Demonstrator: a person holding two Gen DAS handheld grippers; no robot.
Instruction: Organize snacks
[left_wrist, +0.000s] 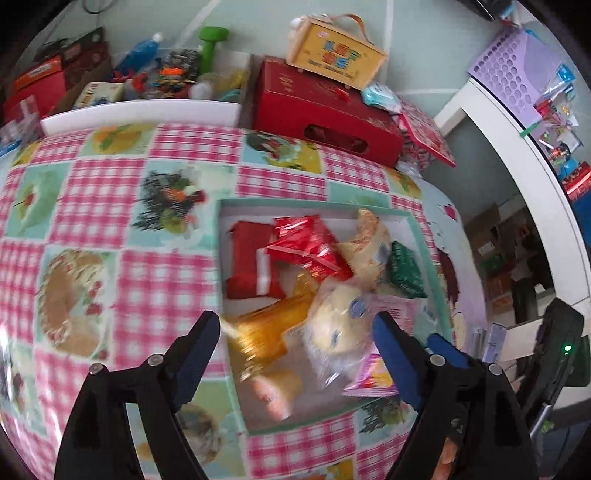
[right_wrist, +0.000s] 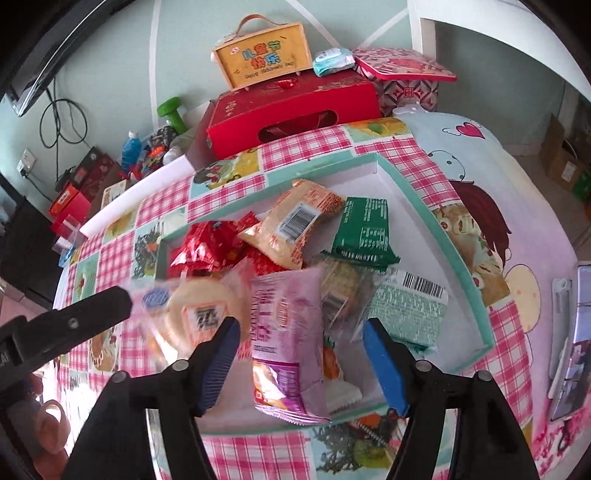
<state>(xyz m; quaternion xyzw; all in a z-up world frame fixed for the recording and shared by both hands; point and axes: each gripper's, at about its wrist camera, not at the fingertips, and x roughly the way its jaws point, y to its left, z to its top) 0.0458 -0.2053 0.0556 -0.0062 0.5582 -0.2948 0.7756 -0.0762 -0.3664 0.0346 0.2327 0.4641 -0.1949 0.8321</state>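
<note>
- both grippers hang over the shallow mint-green cardboard tray (right_wrist: 443, 229) on the pink checked tablecloth (left_wrist: 155, 288), pointing down into it.
- left gripper (left_wrist: 295, 328) has its jaws wide apart and grips nothing. the clear bag with a round yellow cake (left_wrist: 343, 332) is blurry between its blue pads (left_wrist: 391, 354), so it looks like it is dropping into the tray.
- right gripper (right_wrist: 299, 341) is open too, holding nothing. the pink and purple snack bag (right_wrist: 288, 332) lies loose between its jaws, at the tray's 6 o'clock edge.
- the green packet (right_wrist: 364, 229) sits at 1 o'clock in the right view, the shiny red packets (right_wrist: 207, 247) at 10 o'clock.
- the snacks are piled in one tray so they stay together.
</note>
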